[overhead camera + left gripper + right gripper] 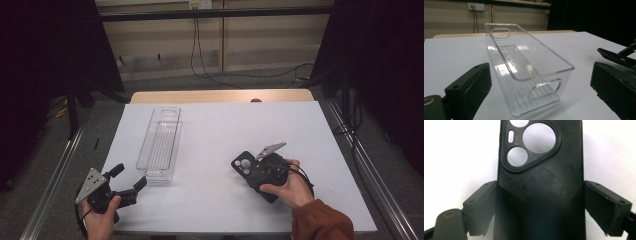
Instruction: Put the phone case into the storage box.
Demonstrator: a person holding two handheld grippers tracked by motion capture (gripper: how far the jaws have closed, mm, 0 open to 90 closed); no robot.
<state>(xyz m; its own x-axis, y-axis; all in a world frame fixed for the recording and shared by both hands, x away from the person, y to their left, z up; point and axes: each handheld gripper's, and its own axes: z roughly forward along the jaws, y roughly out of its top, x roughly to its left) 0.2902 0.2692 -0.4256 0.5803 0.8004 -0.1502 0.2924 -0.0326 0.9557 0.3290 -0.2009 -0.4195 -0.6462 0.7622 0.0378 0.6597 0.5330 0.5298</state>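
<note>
Right gripper [540,212] clamped a black phone case [541,182] by its sides on white table [215,130]; left gripper [539,82] gaped before clear bin [524,65].

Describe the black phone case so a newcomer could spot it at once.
On the white table, look right of the clear plastic bin. The black phone case sits between the right gripper's jaws, which grip its sides. Its camera cutouts set it apart from the gripper's black body.
</note>
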